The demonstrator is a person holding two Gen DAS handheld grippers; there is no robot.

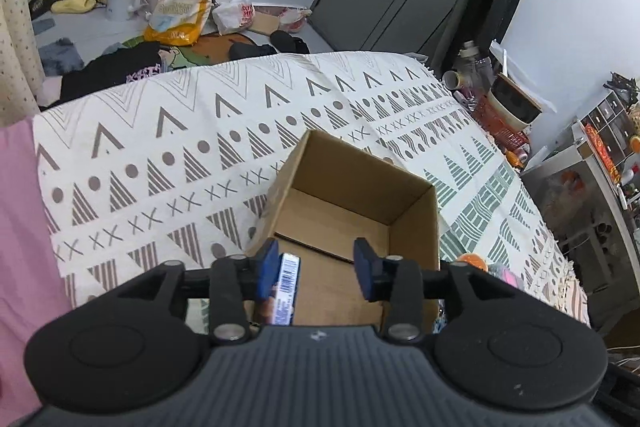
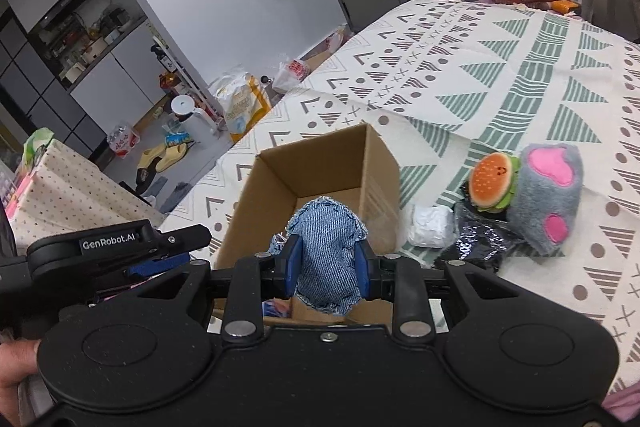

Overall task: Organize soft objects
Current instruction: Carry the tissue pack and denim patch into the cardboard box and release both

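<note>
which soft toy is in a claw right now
The denim toy, pinched by the right claw over the box; burger and paw lie on the cloth.

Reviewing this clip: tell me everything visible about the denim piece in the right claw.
The denim piece is a small, rounded pad of light blue ribbed denim with frayed edges along its top and bottom. It looks soft and stuffed or folded, and stands roughly upright. The right claw is shut on it, its blue pads pressing both sides at mid-height. It hangs over the near edge of the open cardboard box, not visibly touching it. Its back side is hidden.
</note>
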